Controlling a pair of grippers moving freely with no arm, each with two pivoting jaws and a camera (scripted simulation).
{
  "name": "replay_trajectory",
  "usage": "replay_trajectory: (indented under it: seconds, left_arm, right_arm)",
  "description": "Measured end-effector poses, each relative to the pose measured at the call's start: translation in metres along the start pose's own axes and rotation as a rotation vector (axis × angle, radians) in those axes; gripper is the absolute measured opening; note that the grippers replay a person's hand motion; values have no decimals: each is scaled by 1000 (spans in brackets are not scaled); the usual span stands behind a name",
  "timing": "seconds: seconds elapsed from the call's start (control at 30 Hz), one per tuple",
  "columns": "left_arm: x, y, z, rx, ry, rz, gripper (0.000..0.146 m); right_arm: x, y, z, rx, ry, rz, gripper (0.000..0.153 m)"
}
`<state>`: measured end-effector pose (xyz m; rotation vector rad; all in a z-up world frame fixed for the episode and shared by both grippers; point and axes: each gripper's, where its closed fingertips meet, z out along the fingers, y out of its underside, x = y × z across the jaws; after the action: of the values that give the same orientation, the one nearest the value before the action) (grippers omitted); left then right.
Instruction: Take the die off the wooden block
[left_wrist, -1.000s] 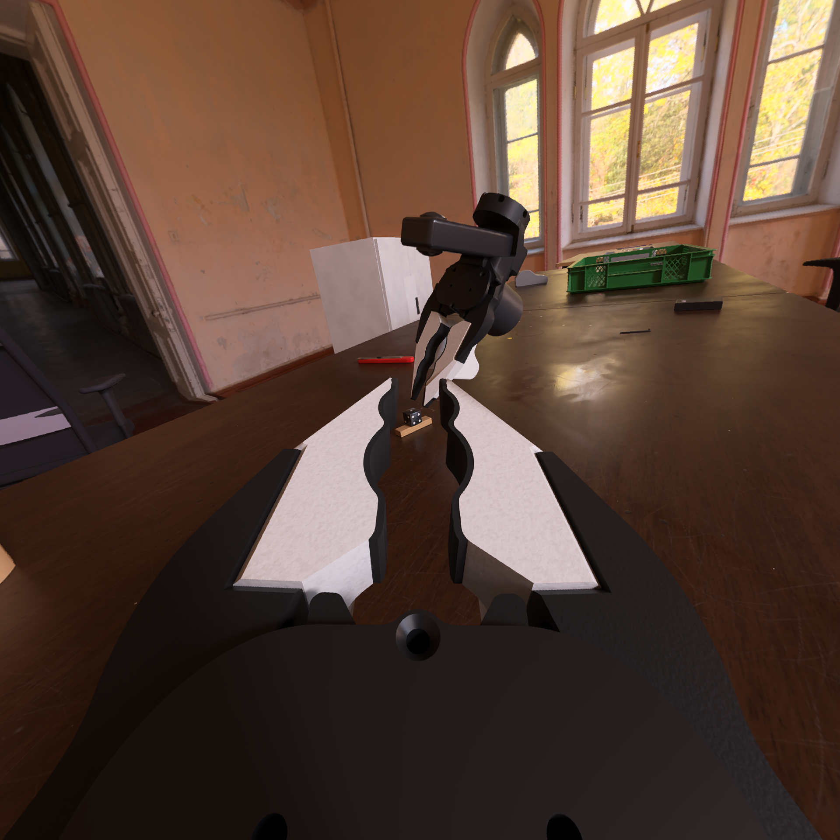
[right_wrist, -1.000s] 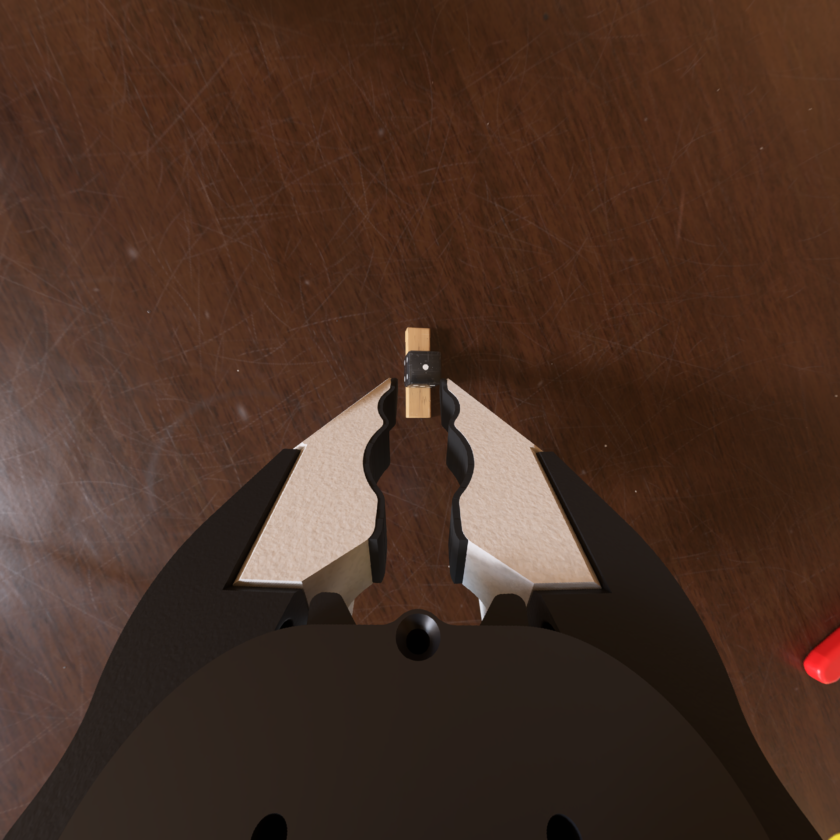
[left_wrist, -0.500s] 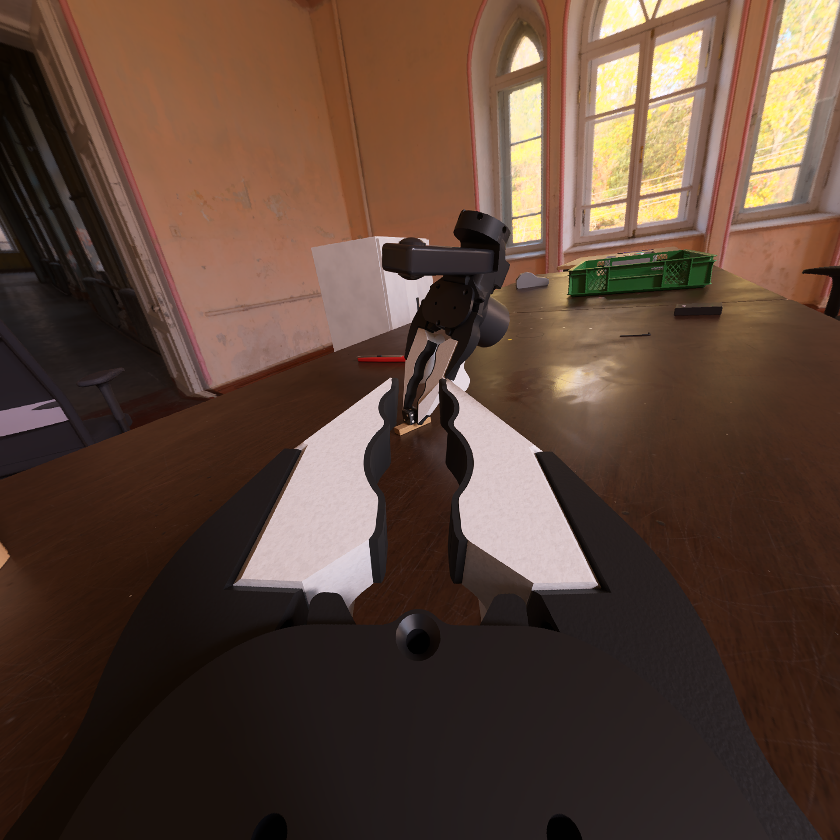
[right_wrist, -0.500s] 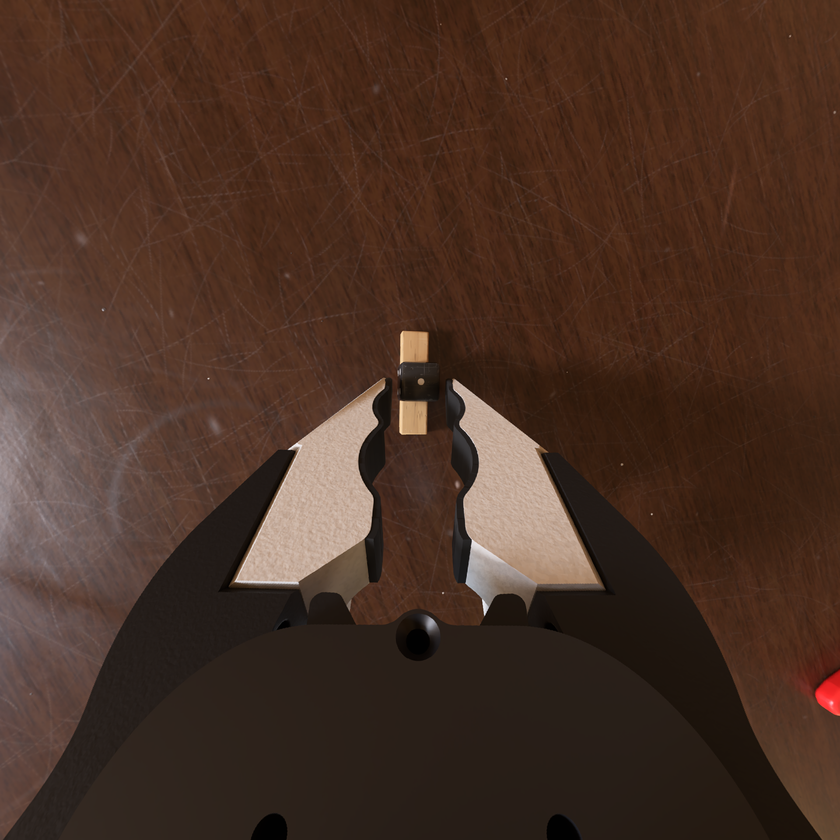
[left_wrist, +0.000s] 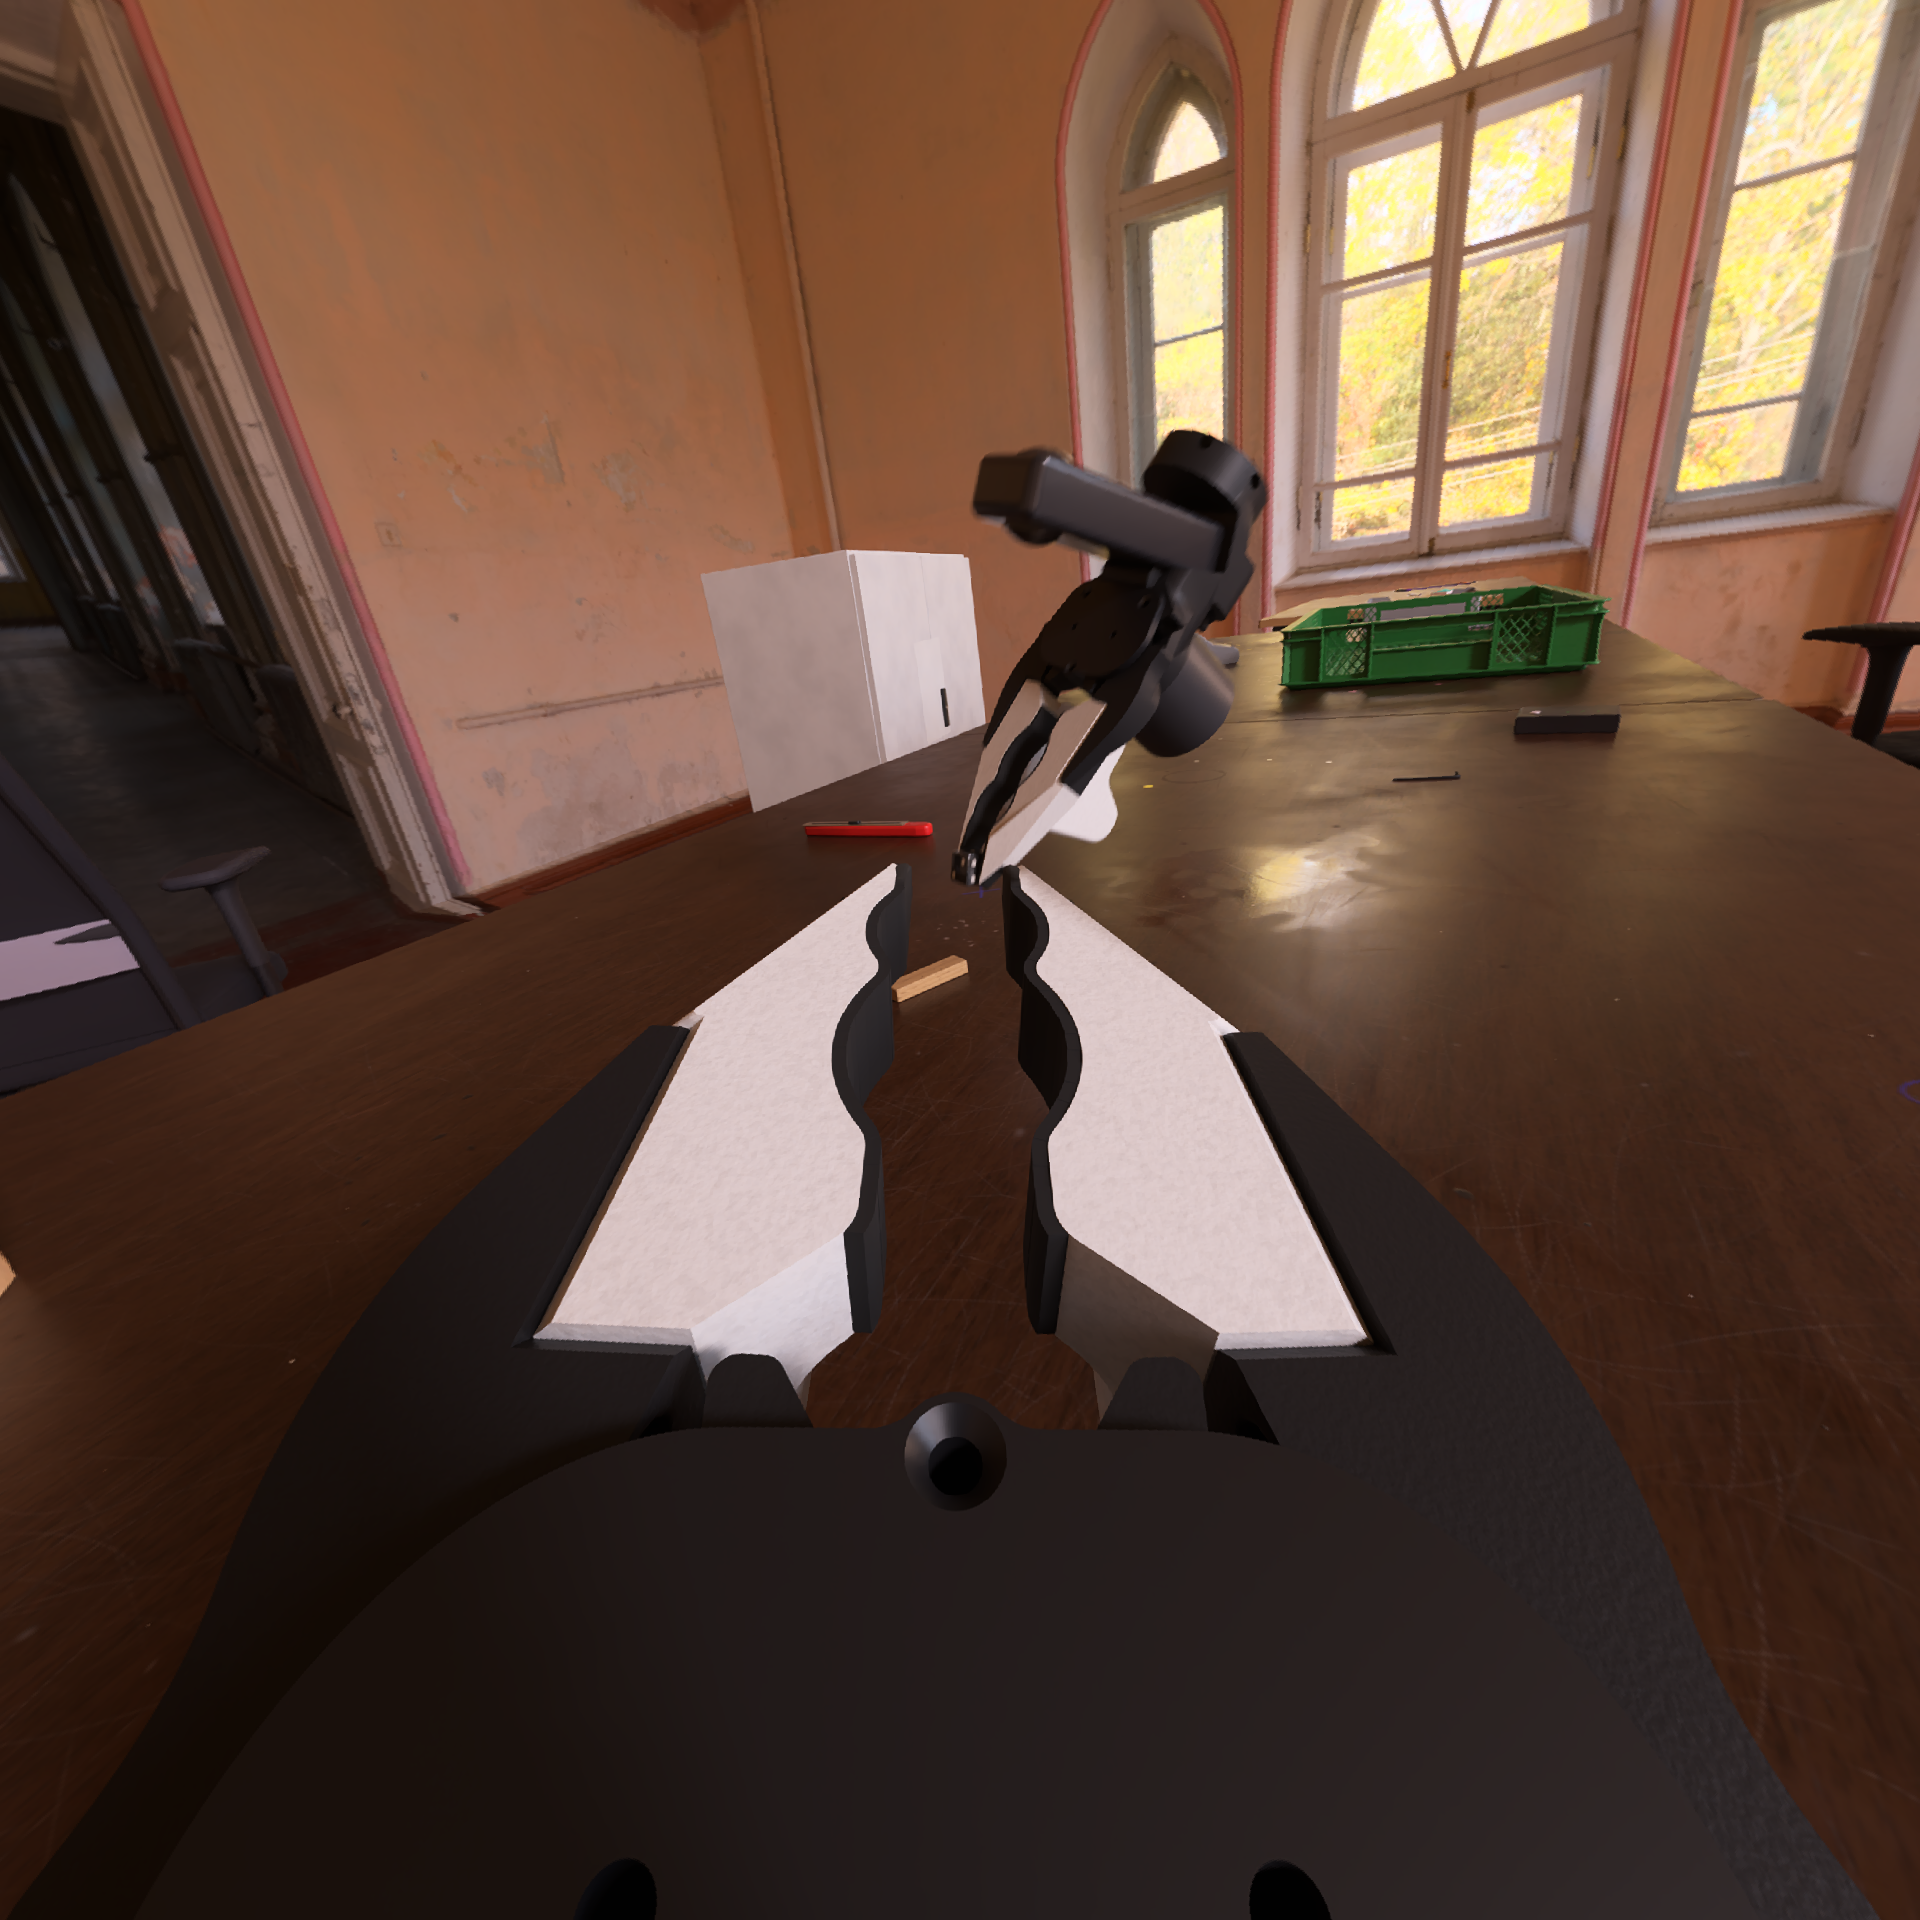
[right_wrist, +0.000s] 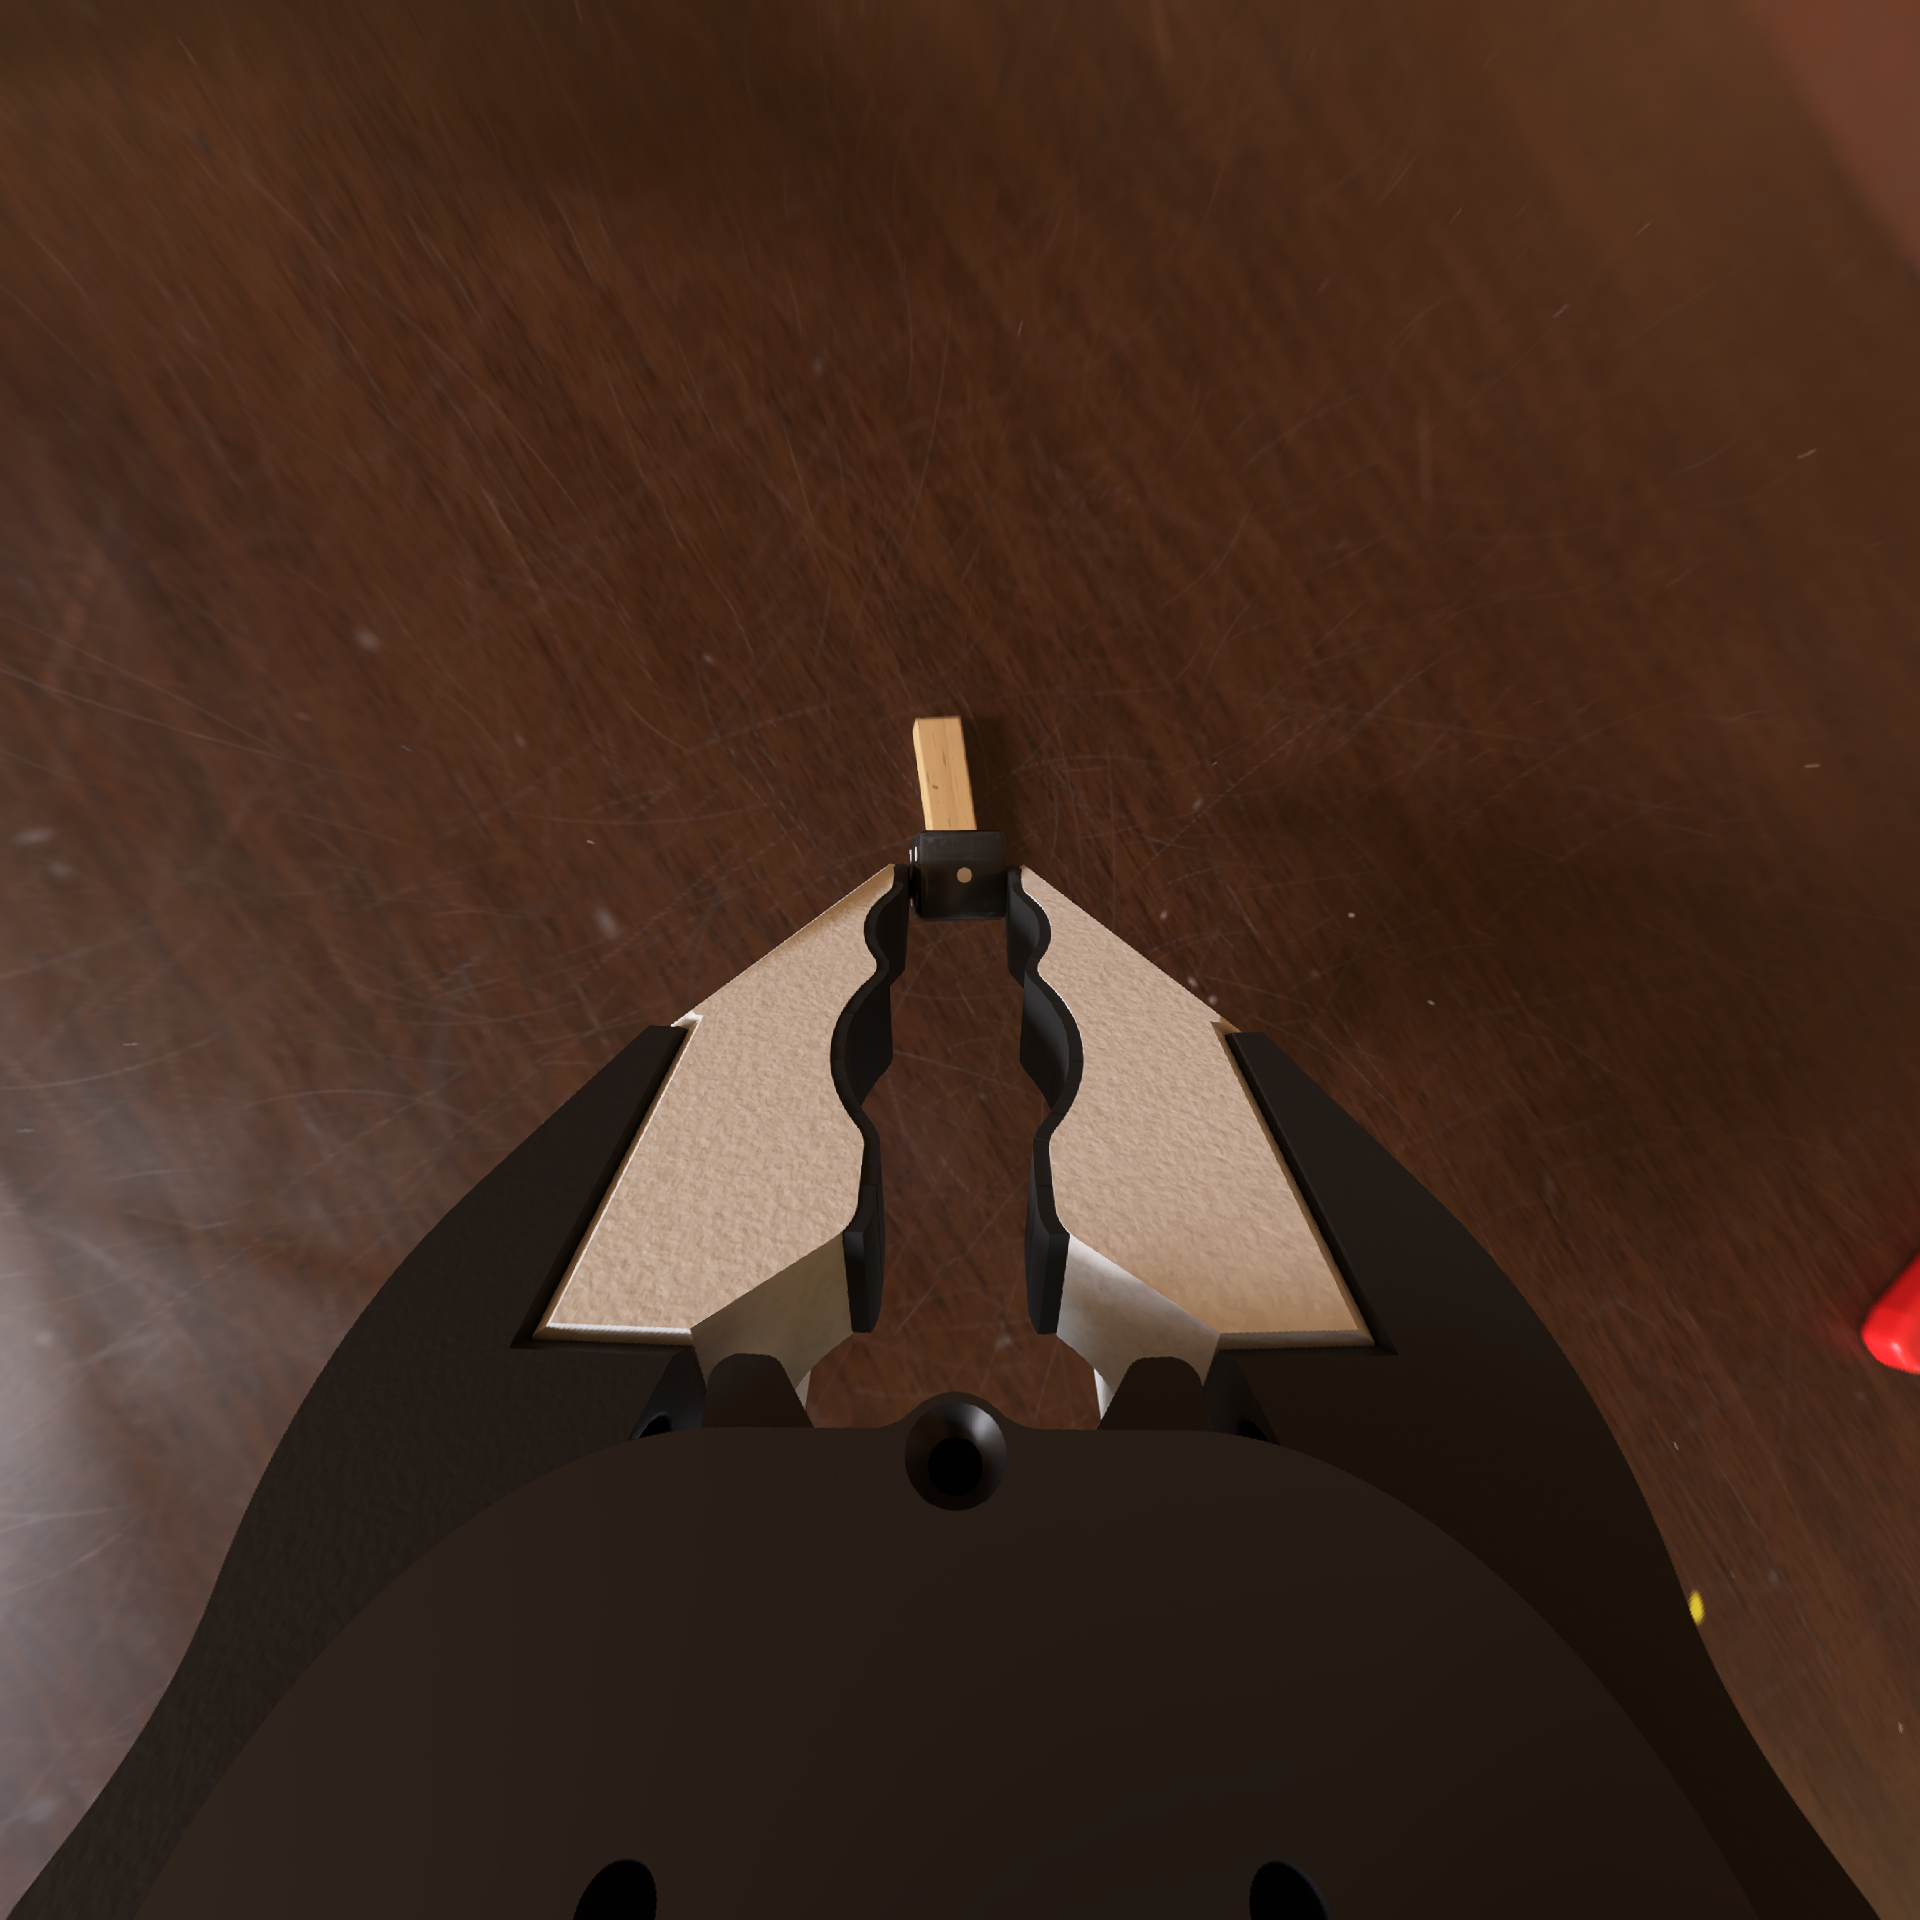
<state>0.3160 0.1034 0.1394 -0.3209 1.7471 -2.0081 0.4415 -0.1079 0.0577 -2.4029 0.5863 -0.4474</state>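
A small black die (right_wrist: 961, 881) with a pale pip sits clamped between the tips of my right gripper (right_wrist: 958, 891), which points down at the table and holds it above the wood. The wooden block (right_wrist: 944, 774), a small tan bar, lies bare on the dark table just beyond the tips. In the left wrist view the right gripper (left_wrist: 975, 869) hangs tilted over the table with the die (left_wrist: 967, 865) at its tip, above and behind the wooden block (left_wrist: 932, 978). My left gripper (left_wrist: 954, 896) is open and empty, low over the table, with the block showing between its fingers.
A red flat tool (left_wrist: 869, 828) lies beyond the block; its red end (right_wrist: 1896, 1330) shows at the right edge of the right wrist view. A white box (left_wrist: 847, 670), a green crate (left_wrist: 1439, 634), a small black bar (left_wrist: 1565, 722) and a chair (left_wrist: 1875, 675) stand farther back.
My right gripper shut on the die and lifted it off the wooden block, rising and tilting. The block stayed on the table. My left gripper stayed open and nearly still.
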Motion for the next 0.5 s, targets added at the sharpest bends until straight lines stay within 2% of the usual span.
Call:
replay_trajectory:
  seconds: [0.07, 0.17, 0.27, 0.33, 0.43, 0.5]
  left_arm:
    - [2, -1, -1, -2, 4, -10, 17]
    - [4, 0, -1, -25, 4, -18, 17]
    - [6, -4, 0, -42, -9, -7, 17]
    - [11, -9, 2, -48, 1, -19, 18]
    - [22, -18, 9, -53, 21, -50, 20]
    - [32, -25, 15, -54, 28, -66, 21]
  right_arm:
    - [-4, -11, -23, 92, 18, 14, 18]
    - [-26, -44, -73, 365, -55, 64, 18]
    - [-61, -82, -130, 696, -231, 141, 18]
    - [-84, -100, -158, 864, -374, 204, 18]
    - [-109, -117, -184, 1056, -607, 344, 18]
    - [-122, -122, -185, 1108, -716, 423, 18]
